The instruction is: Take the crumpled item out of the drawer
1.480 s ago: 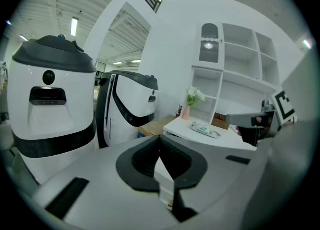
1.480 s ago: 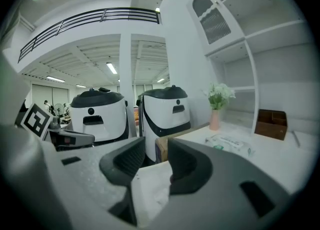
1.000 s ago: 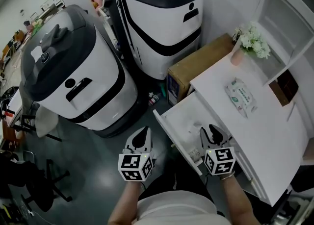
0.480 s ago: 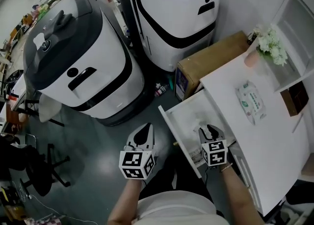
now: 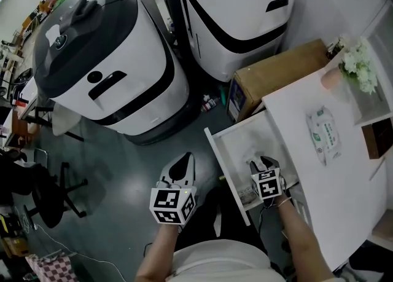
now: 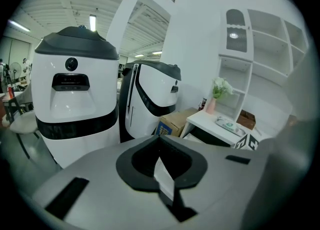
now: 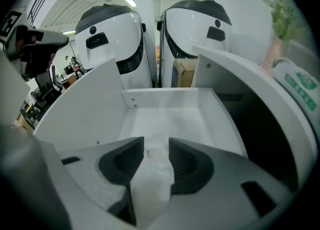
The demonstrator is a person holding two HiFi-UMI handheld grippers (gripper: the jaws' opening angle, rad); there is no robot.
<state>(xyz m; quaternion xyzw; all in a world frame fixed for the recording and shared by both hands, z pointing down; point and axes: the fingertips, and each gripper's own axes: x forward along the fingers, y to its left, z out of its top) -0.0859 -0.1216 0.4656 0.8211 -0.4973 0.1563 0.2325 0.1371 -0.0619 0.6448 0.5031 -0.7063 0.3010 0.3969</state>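
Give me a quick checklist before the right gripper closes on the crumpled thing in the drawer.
1. Drawer pulled open: ok.
2. Crumpled item between the right gripper's fingers: ok.
3. Fingers apart, having just been opening: ok.
4. Fingers gripping the item: not ok, not yet pressing.
5. Left gripper away from the drawer, above the floor: ok.

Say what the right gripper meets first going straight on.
Probably the crumpled white item on the drawer floor, just ahead between the right gripper's jaws, which have just been opening; depth is unclear.
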